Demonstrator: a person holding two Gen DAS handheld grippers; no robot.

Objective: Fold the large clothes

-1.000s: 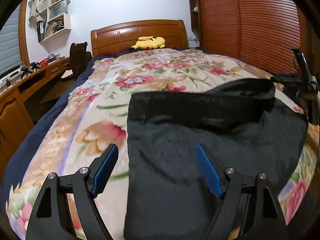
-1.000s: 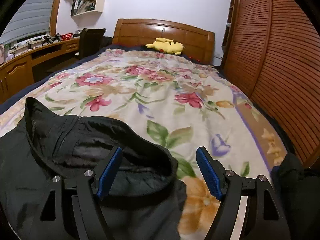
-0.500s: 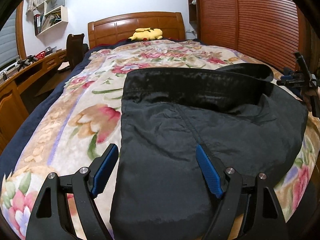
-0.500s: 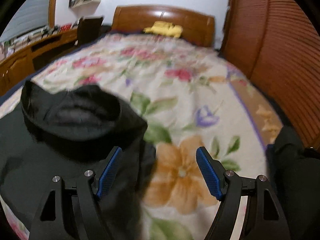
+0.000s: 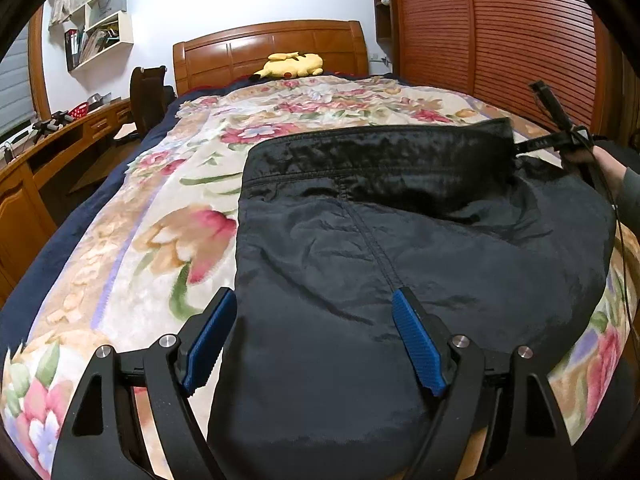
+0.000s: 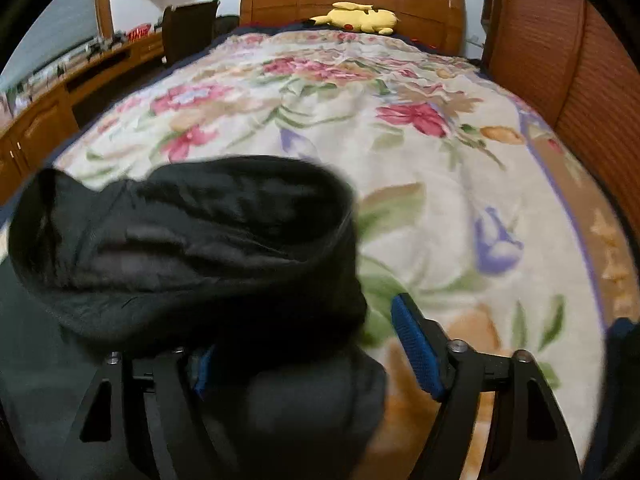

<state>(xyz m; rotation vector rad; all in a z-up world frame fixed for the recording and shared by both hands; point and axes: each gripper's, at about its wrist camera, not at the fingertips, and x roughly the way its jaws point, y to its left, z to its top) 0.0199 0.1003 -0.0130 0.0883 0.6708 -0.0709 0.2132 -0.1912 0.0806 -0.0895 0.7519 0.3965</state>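
Observation:
A large black jacket (image 5: 400, 248) lies on the floral bedspread (image 5: 168, 216), collar band toward the headboard. My left gripper (image 5: 316, 340) is open just above the jacket's near part, its left fingertip at the jacket's left edge. My right gripper (image 6: 304, 344) is open at the jacket's collar end (image 6: 192, 240). The black cloth bulges up between the fingers and covers most of the left blue pad (image 6: 204, 368). In the left wrist view the right gripper (image 5: 520, 148) sits at the collar's right end, held by a hand.
A yellow plush toy (image 5: 292, 65) lies by the wooden headboard (image 5: 268, 48). A slatted wooden wardrobe (image 5: 500, 32) runs along the right of the bed. A desk (image 5: 48, 148) and chair (image 5: 150, 96) stand on the left. Dark cloth (image 6: 616, 392) shows at the right edge.
My right gripper has moved down and forward into the collar, so the cloth now rises between its fingers. My left gripper has moved a little closer over the jacket.

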